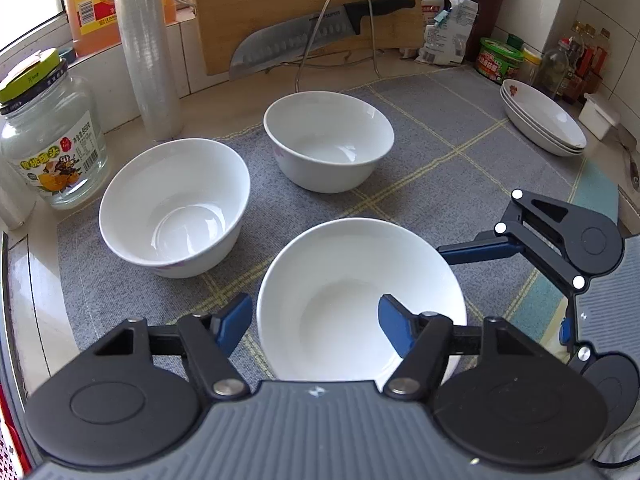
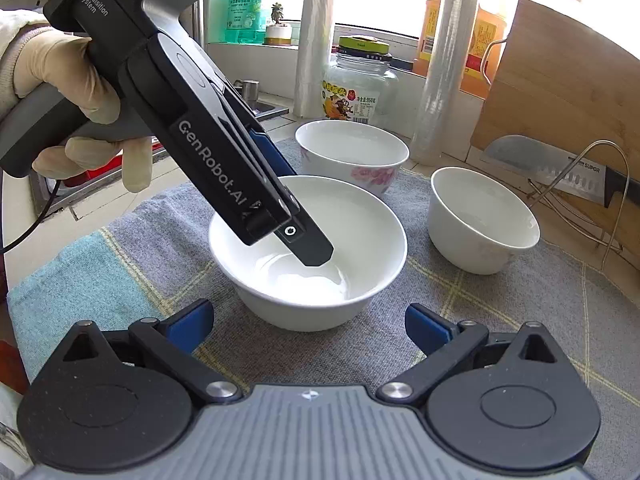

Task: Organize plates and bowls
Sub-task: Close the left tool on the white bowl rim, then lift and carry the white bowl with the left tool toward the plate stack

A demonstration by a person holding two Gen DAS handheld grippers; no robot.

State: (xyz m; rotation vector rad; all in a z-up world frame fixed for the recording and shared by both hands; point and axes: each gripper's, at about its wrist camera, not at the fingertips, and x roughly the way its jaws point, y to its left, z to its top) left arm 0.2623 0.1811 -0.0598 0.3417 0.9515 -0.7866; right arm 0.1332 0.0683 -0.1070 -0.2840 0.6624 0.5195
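The grey mat (image 1: 440, 140) fills the frame. At upper right the plates (image 1: 540, 120) already sit stacked. Three bowls stay separate: left bowl (image 1: 172, 208), far bowl (image 1: 328, 148) and near bowl (image 1: 340, 264) at lower centre. Stacking them looks like the remaining work. The left gripper (image 1: 312, 312) straddles the near bowl's rim; whether it pinches, I cannot tell. The right gripper (image 2: 308, 324) gapes, empty.

Left gripper (image 2: 296, 216) straddles nearest bowl's (image 2: 360, 224) rim (gloved hand (image 2: 72, 92))
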